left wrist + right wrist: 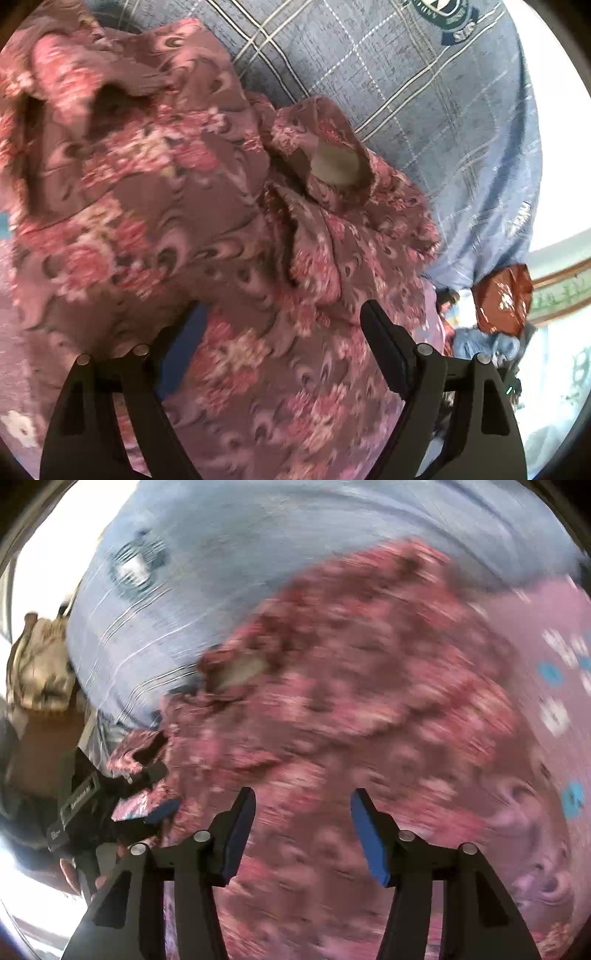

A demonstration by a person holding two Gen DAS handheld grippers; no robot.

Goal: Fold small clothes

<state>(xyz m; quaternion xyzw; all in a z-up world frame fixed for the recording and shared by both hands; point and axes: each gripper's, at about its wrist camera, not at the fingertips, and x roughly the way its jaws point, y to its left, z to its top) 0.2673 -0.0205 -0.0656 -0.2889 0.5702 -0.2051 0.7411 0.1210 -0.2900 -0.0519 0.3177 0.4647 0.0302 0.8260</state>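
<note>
The floral garment (pixel 207 206) is heaped on the blue checked cloth (pixel 424 110). The left gripper (pixel 280 325) is spread wide with fabric between; the right gripper (pixel 303 812) is parted, empty. Bunched folds could be pinched in several layers.

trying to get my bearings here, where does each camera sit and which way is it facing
Left wrist: on the left claw, looking down its wide-open fingers at the floral garment lying against a blue plaid shirt.
Right wrist: on the right claw, open, above the same garment, blurred; the left claw shows at its edge.
Shared: garment and shirt.
</note>
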